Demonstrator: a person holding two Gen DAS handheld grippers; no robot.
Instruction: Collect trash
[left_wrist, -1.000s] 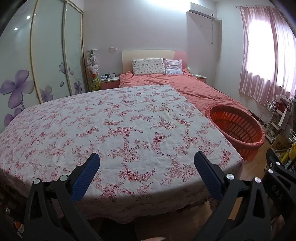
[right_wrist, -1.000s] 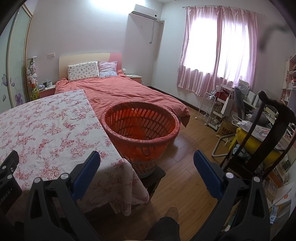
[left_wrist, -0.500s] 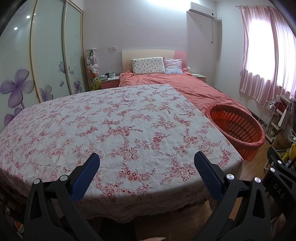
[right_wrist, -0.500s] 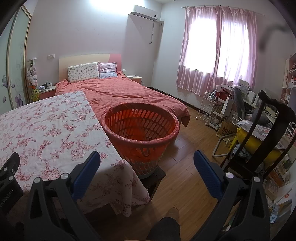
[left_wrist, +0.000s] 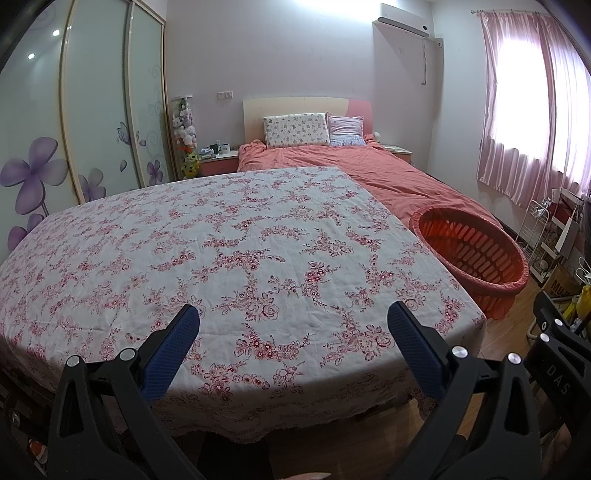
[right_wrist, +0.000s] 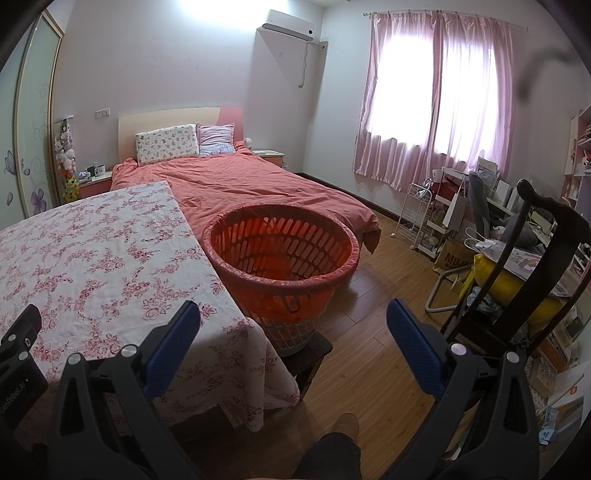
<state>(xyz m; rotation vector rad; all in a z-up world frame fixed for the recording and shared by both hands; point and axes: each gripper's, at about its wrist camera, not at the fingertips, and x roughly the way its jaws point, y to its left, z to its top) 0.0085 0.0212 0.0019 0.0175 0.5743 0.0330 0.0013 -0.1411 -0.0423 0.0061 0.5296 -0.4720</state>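
In the left wrist view, the left tongs (left_wrist: 293, 323) filled the bottom of the frame, their blue fingers (left_wrist: 173, 354) wide apart and holding nothing, above the near edge of the table (left_wrist: 229, 236) with its floral cloth. At the right edge of that frame the orange basket (left_wrist: 476, 258) stood just beside the table. In the right wrist view, the right tongs (right_wrist: 293, 321) also gaped apart and empty at the bottom, with the basket at centre frame on a dark stool (right_wrist: 314, 350). The bed (right_wrist: 258, 188) lay behind it, and a dark chair (right_wrist: 532, 258) stood at right.
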